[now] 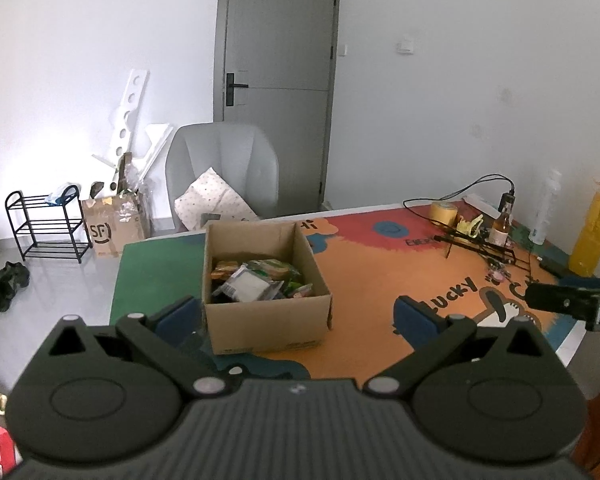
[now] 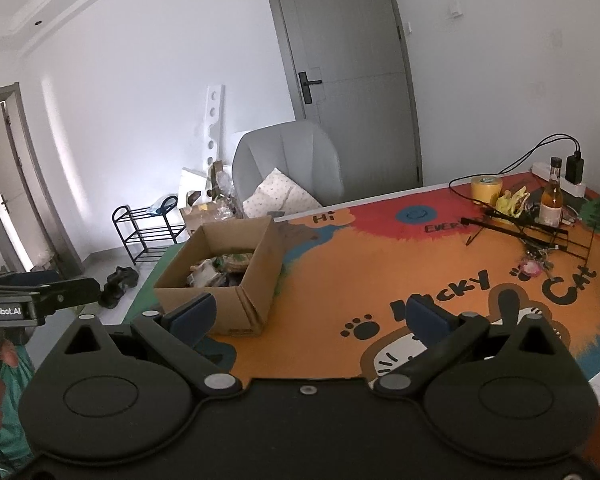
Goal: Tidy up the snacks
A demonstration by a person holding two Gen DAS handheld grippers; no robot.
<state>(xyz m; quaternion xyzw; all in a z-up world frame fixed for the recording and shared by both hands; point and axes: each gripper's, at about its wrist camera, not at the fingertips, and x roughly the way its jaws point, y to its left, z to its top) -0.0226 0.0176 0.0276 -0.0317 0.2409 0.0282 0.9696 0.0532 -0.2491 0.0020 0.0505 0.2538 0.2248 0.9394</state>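
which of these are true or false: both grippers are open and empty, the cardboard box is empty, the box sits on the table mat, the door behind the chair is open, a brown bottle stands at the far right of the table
1. Both grippers are open and empty. True: the left gripper and the right gripper have their fingers spread with nothing between them.
2. The cardboard box is empty. False: snack packets lie inside it.
3. The box sits on the table mat. True.
4. The door behind the chair is open. False: it is closed.
5. A brown bottle stands at the far right of the table. True.
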